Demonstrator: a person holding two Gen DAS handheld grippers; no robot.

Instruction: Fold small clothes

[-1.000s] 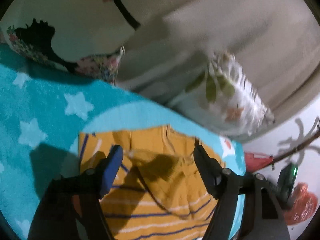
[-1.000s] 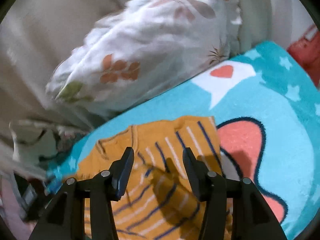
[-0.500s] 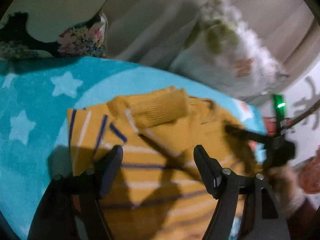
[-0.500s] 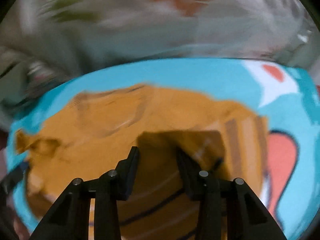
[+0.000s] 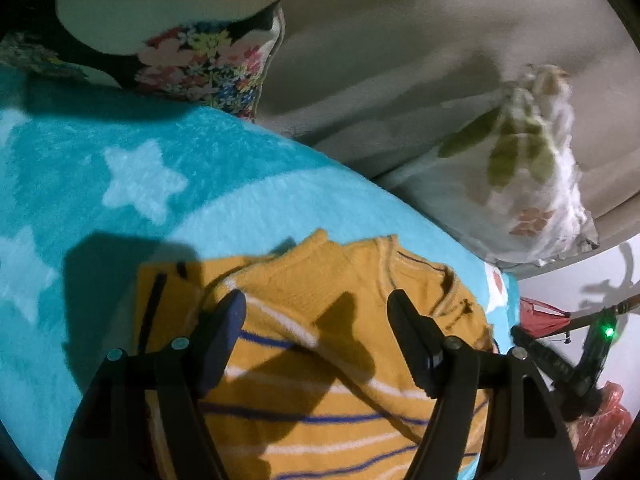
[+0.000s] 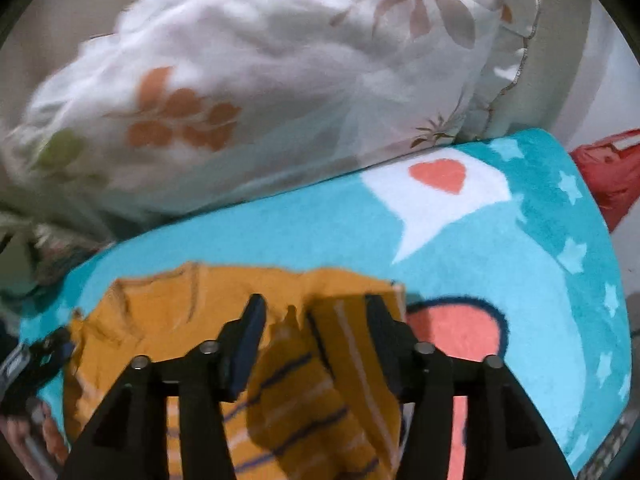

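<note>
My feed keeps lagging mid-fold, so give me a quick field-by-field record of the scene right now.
garment: yellow striped sweater, both sleeves folded in over its body
surface: turquoise star blanket
left hand-held gripper: open, over the sweater, holding nothing
right hand-held gripper: open, over the folded sleeve
behind: white floral pillow

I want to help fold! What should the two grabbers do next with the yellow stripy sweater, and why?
Probably fold the bottom half up toward the collar: both sleeves already lie across the sweater on the blanket, and the left gripper and right gripper are open, holding nothing.
</note>
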